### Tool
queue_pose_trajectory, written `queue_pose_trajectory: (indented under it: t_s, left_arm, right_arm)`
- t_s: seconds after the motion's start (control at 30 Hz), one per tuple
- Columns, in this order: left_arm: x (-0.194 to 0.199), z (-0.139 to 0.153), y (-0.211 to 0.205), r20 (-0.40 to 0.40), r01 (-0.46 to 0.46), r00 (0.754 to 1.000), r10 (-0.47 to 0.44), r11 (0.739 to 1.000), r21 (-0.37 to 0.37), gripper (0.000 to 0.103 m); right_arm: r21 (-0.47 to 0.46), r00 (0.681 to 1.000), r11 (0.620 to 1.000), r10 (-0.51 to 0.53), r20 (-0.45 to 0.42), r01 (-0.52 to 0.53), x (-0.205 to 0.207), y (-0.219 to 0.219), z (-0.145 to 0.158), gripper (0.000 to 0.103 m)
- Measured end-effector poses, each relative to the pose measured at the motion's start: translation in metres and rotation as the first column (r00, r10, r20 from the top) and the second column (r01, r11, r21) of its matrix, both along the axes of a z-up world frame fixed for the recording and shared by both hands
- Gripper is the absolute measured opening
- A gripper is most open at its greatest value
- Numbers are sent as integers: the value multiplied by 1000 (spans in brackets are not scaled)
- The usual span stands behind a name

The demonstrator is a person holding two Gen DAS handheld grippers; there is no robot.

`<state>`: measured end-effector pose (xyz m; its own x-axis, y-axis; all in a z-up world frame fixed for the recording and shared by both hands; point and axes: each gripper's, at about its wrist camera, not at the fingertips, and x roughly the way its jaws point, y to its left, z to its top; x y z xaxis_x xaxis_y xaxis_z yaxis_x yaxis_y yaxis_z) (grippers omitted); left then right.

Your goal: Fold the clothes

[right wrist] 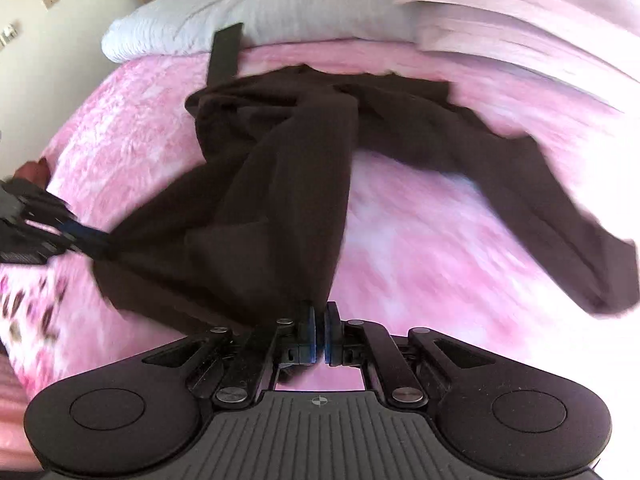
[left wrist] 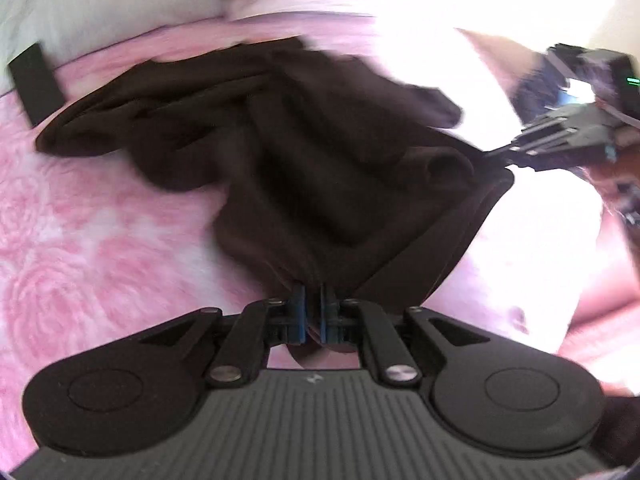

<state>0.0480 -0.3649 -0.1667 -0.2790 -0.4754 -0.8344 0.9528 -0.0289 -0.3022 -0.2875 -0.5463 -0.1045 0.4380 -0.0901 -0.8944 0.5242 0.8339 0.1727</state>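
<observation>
A dark brown garment [left wrist: 304, 152] lies bunched on a pink floral bedspread [left wrist: 100, 248]. My left gripper [left wrist: 314, 304] is shut on one edge of the garment and lifts it off the bed. My right gripper [right wrist: 320, 320] is shut on another edge of the same garment [right wrist: 280, 200]. The right gripper also shows in the left wrist view [left wrist: 492, 154], pinching the cloth at the right. The left gripper also shows in the right wrist view [right wrist: 92, 236] at the left. One sleeve [right wrist: 560, 216] trails to the right. Both views are blurred by motion.
A white pillow [right wrist: 256, 16] and a pale pink folded blanket [right wrist: 520, 20] lie at the head of the bed. A flat black rectangular object [right wrist: 226, 52] rests near the pillow. A cream wall [right wrist: 48, 48] stands to the left.
</observation>
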Motion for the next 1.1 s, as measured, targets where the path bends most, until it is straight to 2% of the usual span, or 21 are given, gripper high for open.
queue_pose_trajectory:
  t_s: [0.1,0.13,0.2,0.23,0.3,0.37,0.47,0.5,0.53,0.57,0.6,0.67,0.73,0.77,0.8,0.83,0.9,0.97,1.03,1.07,1.1]
  left_arm:
    - [-35,8,31,-30,38,999,-34,993,108,4]
    - [-42,-2,41,-56,32,998,-23,986,163,4]
    - [-53,-24,59,-43,19,999,-9,966,257,4]
    - [-56,-37,64,-35,21,999,-11,953,302,0]
    - [-61,-59,73,-16,33,999,-29,922,385,0]
    - [-60,-75,81,12,47,998,-58,893,448,0]
    - [-42,-76,86,80,-17,997,-20,903,428,5]
    - [-31,-76,83,110,-68,994,24,909,410,12]
    - [-19,-79,78,133,-120,988,73,913,389,29]
    - [-8,-82,73,154,-171,981,122,915,367,38]
    - [4,-85,68,174,-222,970,171,913,343,43]
    - [31,-98,59,190,-327,941,279,894,308,43]
    - [53,-115,46,141,-399,917,373,870,291,43]
    - [56,-122,40,128,-402,916,381,869,288,42]
    - [58,-128,34,118,-402,915,385,870,286,46]
    - [52,-129,29,130,-386,922,364,881,273,56]
    - [37,-129,22,166,-354,932,321,902,248,62]
    - [29,-125,23,148,-346,936,318,905,246,54]
    - [21,-120,25,112,-330,944,312,909,256,24]
    - [16,-119,26,117,-318,948,297,912,259,17]
    - [12,-119,27,127,-304,952,280,916,260,4]
  right_arm:
    - [28,990,999,-42,-135,46,-54,32,22,0]
    - [43,981,997,-61,-185,70,-70,42,21,0]
    - [111,954,980,-128,-273,163,-107,60,3,0]
    - [139,939,970,-150,-311,201,-123,68,-6,0]
    - [183,935,960,-143,-323,211,-133,79,-22,0]
    - [210,951,956,-141,-276,203,-126,79,-32,0]
    - [237,972,954,-143,-188,186,-99,65,-49,0]
    - [242,976,953,-146,-163,183,-88,59,-56,14]
    - [242,978,952,-158,-139,188,-75,53,-63,30]
    - [243,977,949,-177,-115,200,-63,47,-70,71]
    - [248,977,946,-192,-93,210,-54,42,-76,80]
    - [266,978,941,-200,-59,209,-42,36,-84,80]
    - [265,988,952,-147,-42,153,-17,43,-94,80]
    - [257,994,960,-104,-38,110,-3,50,-99,80]
    - [246,998,967,-56,-37,64,11,59,-103,80]
    - [235,999,972,-17,-39,26,23,68,-105,80]
    - [212,998,976,56,-36,-47,47,89,-111,80]
    - [186,992,976,120,-46,-110,68,110,-118,80]
    - [140,979,976,183,-92,-170,87,132,-128,80]
    - [83,969,976,211,-129,-202,96,142,-132,80]
    - [37,960,973,231,-159,-228,102,150,-135,80]
